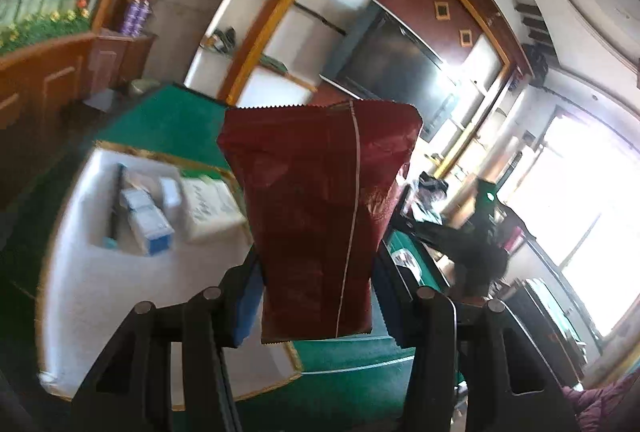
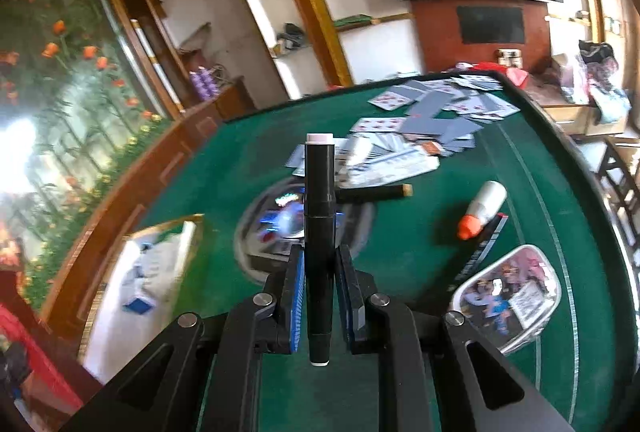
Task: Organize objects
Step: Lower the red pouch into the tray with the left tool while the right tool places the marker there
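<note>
Left wrist view: your left gripper (image 1: 318, 296) was part open and clamped on the lower end of a dark red packet (image 1: 320, 207), held upright in the air above the white tray (image 1: 80, 272) with small boxes in it; you needed to keep that squeeze even and lower it flat into bare tray space. Right wrist view: your right gripper (image 2: 320, 296) was clenched tight on a black marker (image 2: 319, 232), lifted off the green table (image 2: 420, 260) over scattered cards (image 2: 420, 119); carrying it level toward the tray looked safest.
</note>
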`<state>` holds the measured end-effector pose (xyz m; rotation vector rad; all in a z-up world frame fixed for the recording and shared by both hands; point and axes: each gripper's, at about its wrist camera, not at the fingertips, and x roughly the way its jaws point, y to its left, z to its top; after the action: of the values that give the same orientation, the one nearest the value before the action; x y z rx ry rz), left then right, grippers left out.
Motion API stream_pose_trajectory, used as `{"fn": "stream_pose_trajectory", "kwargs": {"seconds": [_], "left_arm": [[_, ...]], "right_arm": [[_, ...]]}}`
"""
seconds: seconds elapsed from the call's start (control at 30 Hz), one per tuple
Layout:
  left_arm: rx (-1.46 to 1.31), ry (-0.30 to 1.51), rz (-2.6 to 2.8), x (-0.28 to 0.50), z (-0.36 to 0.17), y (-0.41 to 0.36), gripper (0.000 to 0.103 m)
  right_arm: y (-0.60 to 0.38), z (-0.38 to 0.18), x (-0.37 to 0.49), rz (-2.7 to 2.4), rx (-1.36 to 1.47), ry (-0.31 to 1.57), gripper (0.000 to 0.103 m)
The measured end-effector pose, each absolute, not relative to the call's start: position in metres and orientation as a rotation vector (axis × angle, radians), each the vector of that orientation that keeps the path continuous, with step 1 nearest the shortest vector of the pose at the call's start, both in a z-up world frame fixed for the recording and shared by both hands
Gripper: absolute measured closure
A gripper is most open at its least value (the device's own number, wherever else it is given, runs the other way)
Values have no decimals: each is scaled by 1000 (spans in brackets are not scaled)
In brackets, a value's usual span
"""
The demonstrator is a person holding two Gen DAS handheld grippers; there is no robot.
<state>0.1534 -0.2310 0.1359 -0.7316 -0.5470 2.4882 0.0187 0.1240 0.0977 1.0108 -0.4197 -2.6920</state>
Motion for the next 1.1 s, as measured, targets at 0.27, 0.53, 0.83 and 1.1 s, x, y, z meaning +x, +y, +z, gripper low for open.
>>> {"fn": "stream_pose_trajectory", "kwargs": {"seconds": [0.27, 0.53, 0.83, 1.1], "left_arm": [[-828, -523, 2578, 162, 135, -277, 53], [-1105, -533, 2586, 130, 93, -293, 53], [-1306, -499, 2519, 81, 56, -280, 55], [-1386, -437, 2518, 62, 40, -260, 61]], "right_arm": [[72, 117, 39, -2482, 946, -402, 86], [6, 99, 39, -2245, 1021, -390, 86], [-62, 57, 18, -2118, 1192, -318, 86], [-92, 30, -3, -2160, 1312, -182, 86]]}}
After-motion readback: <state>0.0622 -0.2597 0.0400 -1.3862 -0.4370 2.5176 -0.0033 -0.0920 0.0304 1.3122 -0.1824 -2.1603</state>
